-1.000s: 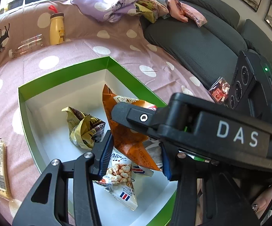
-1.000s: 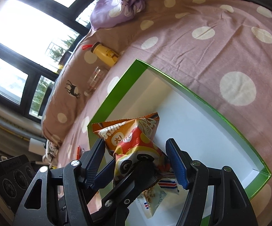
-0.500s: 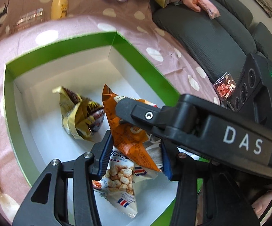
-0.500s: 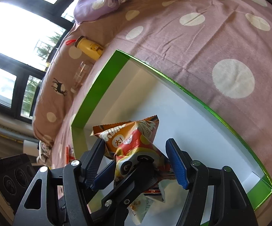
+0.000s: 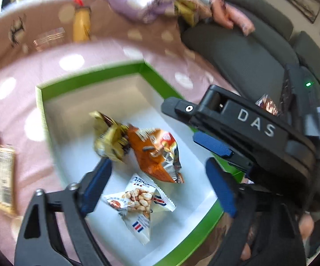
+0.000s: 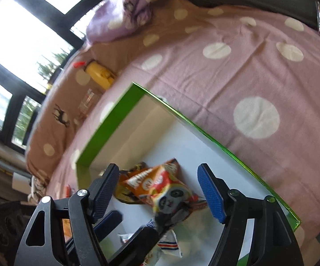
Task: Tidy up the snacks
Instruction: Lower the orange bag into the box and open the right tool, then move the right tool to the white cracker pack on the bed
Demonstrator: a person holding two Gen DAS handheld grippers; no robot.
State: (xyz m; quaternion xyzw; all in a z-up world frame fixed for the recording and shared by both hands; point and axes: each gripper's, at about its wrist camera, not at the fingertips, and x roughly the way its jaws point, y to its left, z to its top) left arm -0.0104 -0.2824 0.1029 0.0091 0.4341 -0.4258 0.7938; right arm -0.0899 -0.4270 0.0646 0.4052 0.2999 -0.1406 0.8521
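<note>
Both let go | left gripper (image 5: 157, 184) and right gripper (image 6: 160, 190) jaws just spread apart, empty | crinkly orange foil snack bag (image 5: 155, 153) lay inside green-rimmed white box (image 5: 89, 82) (long axis slanting), just ahead, between both

Three snack packets (image 5: 155, 153) are lying close together inside the box (image 5: 89, 82), which is sitting on the spotted cloth (image 6: 237, 71).

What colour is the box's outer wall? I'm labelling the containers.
Bright green outside, white inside: the box. Clearest in the right wrist view.
</note>
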